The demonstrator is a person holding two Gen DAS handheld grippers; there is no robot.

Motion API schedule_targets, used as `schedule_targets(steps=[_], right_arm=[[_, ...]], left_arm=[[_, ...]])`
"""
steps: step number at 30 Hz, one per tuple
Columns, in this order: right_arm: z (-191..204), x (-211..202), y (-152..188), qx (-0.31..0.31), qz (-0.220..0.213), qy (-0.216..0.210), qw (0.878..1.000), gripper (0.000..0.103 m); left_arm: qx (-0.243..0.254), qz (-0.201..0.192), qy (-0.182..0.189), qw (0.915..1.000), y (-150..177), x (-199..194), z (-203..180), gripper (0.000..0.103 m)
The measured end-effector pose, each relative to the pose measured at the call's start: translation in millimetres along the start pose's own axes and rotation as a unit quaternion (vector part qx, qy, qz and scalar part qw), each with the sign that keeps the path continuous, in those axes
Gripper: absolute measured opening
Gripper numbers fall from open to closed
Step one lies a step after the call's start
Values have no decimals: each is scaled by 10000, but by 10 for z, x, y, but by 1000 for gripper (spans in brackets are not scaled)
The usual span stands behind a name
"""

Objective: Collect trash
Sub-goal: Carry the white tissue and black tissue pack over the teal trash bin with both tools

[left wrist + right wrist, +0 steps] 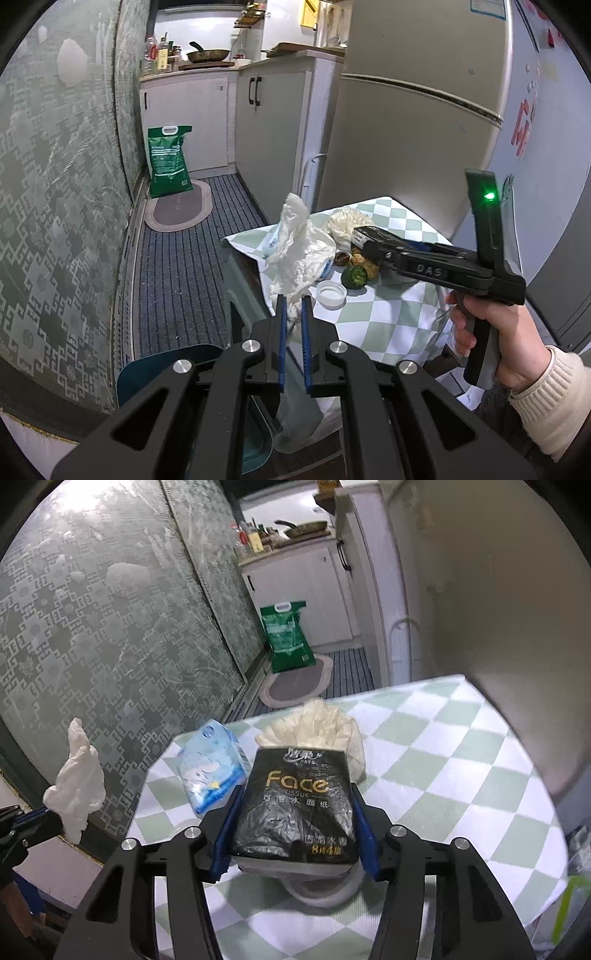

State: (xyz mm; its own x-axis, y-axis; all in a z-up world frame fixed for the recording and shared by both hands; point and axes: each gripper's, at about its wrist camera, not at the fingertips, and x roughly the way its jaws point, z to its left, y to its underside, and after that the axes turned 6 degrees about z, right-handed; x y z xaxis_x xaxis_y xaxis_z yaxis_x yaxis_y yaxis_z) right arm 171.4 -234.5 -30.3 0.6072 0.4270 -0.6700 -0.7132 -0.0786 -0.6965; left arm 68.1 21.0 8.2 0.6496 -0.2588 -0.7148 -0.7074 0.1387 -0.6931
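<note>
My left gripper (293,297) is shut on a crumpled white tissue (299,243) and holds it up beside the table's left edge; the tissue also shows in the right wrist view (75,782). My right gripper (293,794) is shut on a black "Face" tissue packet (295,805) above the checkered tablecloth (443,775); it shows in the left wrist view (364,236). On the table lie a blue tissue packet (210,764), a crumpled white bag (325,723), a white lid (331,291), a green fruit (354,276) and brown food scraps (358,258).
A teal bin (236,424) with a liner bag stands below my left gripper, beside a dark stool (243,295). A fridge (417,103) stands behind the table. A patterned glass door (55,184) is on the left. A green sack (168,160) stands by the cabinets.
</note>
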Motion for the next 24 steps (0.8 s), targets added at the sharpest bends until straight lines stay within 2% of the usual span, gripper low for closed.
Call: schedule_targets(steps=[4, 9, 13, 18, 24], right_arm=[[116, -126, -49, -257, -217, 85, 9994, 54], [202, -151, -63, -521, -148, 318, 9980, 50], [225, -275, -96, -569, -312, 406, 9971, 49], [352, -491, -173, -595, -584, 256, 9962, 49], [842, -577, -208, -985, -743, -7, 9924, 49]], left_arm=[[-94, -64, -63, 9999, 56, -97, 76, 8], [-272, -52, -212, 9994, 184, -167, 225, 8], [-396, 22, -321, 9987, 297, -192, 376, 8], [-638, 99, -402, 9971, 418, -230, 607, 8], [-922, 299, -537, 9938, 588, -210, 862, 8]])
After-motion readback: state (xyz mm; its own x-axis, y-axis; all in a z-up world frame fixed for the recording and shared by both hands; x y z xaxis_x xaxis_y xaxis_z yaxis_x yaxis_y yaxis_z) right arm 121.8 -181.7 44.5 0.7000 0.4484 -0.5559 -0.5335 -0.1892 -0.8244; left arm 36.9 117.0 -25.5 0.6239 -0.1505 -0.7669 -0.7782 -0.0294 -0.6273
